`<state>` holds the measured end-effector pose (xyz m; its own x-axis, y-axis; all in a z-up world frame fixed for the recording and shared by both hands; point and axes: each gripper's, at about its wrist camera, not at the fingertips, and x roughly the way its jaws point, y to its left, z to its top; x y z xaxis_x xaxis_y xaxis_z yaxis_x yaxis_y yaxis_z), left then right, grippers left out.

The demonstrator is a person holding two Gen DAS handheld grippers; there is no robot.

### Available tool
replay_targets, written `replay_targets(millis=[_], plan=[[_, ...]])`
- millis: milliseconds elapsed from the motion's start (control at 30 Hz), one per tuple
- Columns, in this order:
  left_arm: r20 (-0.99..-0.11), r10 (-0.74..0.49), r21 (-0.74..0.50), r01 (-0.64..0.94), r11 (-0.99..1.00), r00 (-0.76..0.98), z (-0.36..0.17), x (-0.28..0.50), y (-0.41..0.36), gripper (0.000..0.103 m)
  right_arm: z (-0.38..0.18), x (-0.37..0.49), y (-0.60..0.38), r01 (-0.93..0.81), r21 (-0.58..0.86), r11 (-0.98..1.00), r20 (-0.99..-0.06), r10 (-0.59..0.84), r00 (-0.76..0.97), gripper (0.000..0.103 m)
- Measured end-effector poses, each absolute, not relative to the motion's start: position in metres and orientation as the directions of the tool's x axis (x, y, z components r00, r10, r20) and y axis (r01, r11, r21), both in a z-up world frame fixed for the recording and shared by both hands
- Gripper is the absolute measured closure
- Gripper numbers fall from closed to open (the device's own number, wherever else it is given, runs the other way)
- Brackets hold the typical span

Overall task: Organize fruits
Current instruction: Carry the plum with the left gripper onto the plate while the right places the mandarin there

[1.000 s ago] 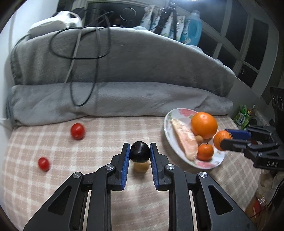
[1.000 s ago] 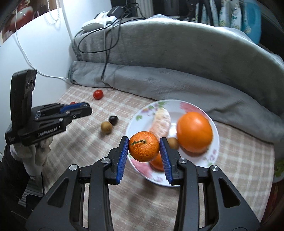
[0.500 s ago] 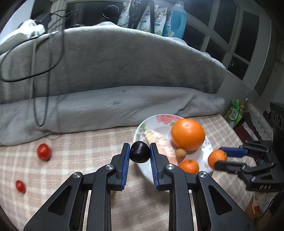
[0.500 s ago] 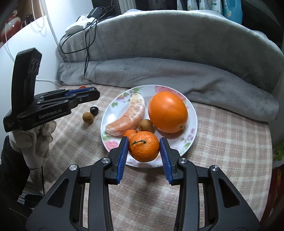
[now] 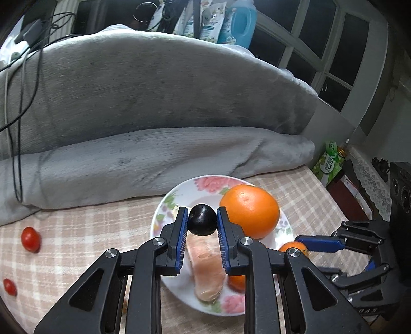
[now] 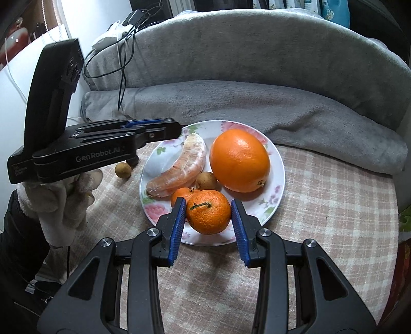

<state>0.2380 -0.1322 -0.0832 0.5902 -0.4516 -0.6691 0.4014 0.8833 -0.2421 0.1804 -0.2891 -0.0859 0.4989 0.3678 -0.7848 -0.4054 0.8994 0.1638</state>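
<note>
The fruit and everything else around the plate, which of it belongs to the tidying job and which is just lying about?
Part of the job:
floral plate
big orange
mandarin in the right tongs
dark plum in the left tongs
peeled segment
cherry tomatoes

Just lying about:
grey blanket
black cables
blue detergent bottle
</note>
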Motion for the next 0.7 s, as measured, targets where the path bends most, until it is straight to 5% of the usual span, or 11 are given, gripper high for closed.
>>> replay_targets(millis=[233,333,433,700], plan=[[-0.668,-0.453,-0.232,0.413,0.881,0.591,-0.0815,0.2397,-0.1402,0.081,-0.087,0.1793,-0.2855,-0.42,0.164,0.893,-0.777,0.379,0.502,0.065],[-0.669,-0.444,-0.222,0.411,0.884,0.596,-0.0809,0.2394,-0.1411,0.057,-0.0876,0.1795,-0.2869,-0.418,0.178,0.891,-0.772,0.389,0.502,0.064],[-0.67,-0.437,-0.22,0.401,0.889,0.601,-0.0804,0.2396,-0.1389,0.055,-0.0858,0.1778,-0.2876,-0.415,0.173,0.893,-0.764,0.388,0.516,0.036],[-0.666,-0.423,-0.219,0.381,0.898,0.615,-0.0783,0.2371,-0.1345,0.03,-0.0786,0.1739,-0.2872,-0.412,0.138,0.901,-0.751,0.366,0.55,0.019]])
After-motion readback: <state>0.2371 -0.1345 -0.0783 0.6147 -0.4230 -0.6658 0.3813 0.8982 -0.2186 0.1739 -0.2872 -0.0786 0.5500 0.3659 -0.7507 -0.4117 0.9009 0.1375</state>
